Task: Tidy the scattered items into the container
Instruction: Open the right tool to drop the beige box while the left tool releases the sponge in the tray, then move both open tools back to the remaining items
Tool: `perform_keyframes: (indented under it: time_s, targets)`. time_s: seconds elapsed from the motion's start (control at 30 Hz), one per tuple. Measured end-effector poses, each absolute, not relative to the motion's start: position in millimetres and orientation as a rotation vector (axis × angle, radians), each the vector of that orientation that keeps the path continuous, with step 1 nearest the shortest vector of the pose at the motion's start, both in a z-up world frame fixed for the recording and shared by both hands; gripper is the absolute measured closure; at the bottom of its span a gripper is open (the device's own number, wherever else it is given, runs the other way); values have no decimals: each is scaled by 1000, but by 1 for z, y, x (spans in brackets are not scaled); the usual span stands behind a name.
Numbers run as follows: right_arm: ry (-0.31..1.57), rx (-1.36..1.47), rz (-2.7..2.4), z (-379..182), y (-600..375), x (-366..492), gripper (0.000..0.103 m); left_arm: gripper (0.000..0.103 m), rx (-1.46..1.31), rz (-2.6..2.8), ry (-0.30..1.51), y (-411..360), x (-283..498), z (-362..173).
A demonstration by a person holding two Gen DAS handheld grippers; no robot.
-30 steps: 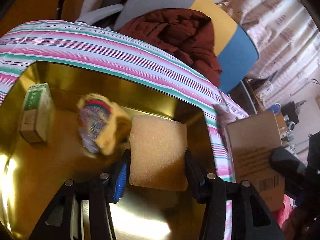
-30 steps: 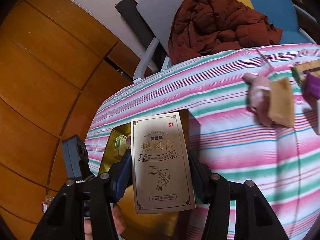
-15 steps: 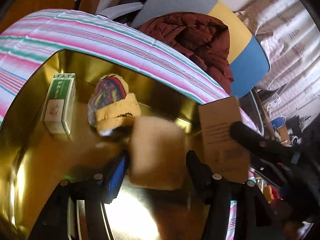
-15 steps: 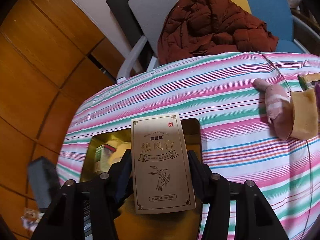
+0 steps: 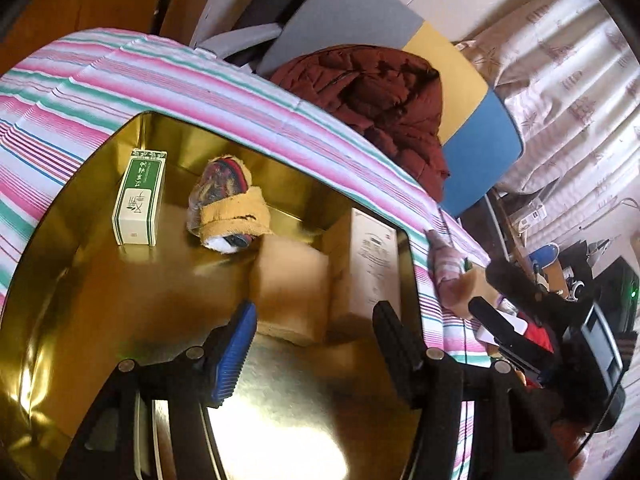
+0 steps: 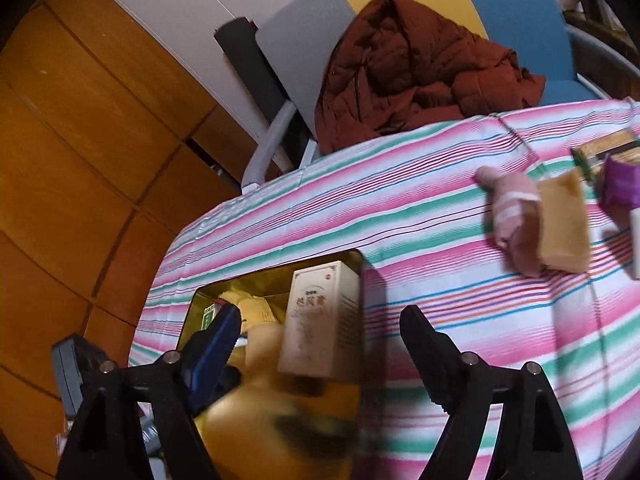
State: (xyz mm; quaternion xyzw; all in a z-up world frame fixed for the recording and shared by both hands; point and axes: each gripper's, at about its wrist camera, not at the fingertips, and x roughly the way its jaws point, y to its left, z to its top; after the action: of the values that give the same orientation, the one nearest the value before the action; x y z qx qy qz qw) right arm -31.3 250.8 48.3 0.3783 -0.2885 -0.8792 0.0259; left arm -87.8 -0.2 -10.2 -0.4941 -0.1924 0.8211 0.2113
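A gold tin (image 5: 80,264) sits on the striped tablecloth. Inside lie a green-and-white box (image 5: 140,198), a rolled yellow sock (image 5: 230,210), a tan sponge (image 5: 290,286) and a beige box (image 5: 370,264) against the right wall. My left gripper (image 5: 314,334) is open above the tin, the sponge just ahead of its fingers. My right gripper (image 6: 320,344) is open over the tin's right edge (image 6: 352,258), with the beige box (image 6: 322,320) loose between its fingers. On the cloth lie a pink sock (image 6: 514,218), another sponge (image 6: 564,226) and a purple packet (image 6: 622,186).
A chair with a dark red jacket (image 6: 412,68) stands behind the table. Wood panelling (image 6: 80,140) is on the left. The right gripper's body (image 5: 536,320) shows at the right of the left wrist view. More boxes (image 6: 604,148) lie at the far right.
Both grippers opened. The sponge dropped from the left gripper into the tin. The beige box left the right gripper and now stands in the tin beside the sponge.
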Motion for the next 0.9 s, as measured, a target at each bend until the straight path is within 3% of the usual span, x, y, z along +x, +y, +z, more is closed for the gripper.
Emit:
perform_keyframes:
  time_s: [0.57, 0.9]
  targets:
    - [-887, 1289, -2727, 23, 310, 36, 20, 42, -1346, 2232, -331, 58, -32, -4]
    - [-914, 1373, -2794, 10, 365, 70, 20, 42, -1263, 2157, -94, 123, 5, 9]
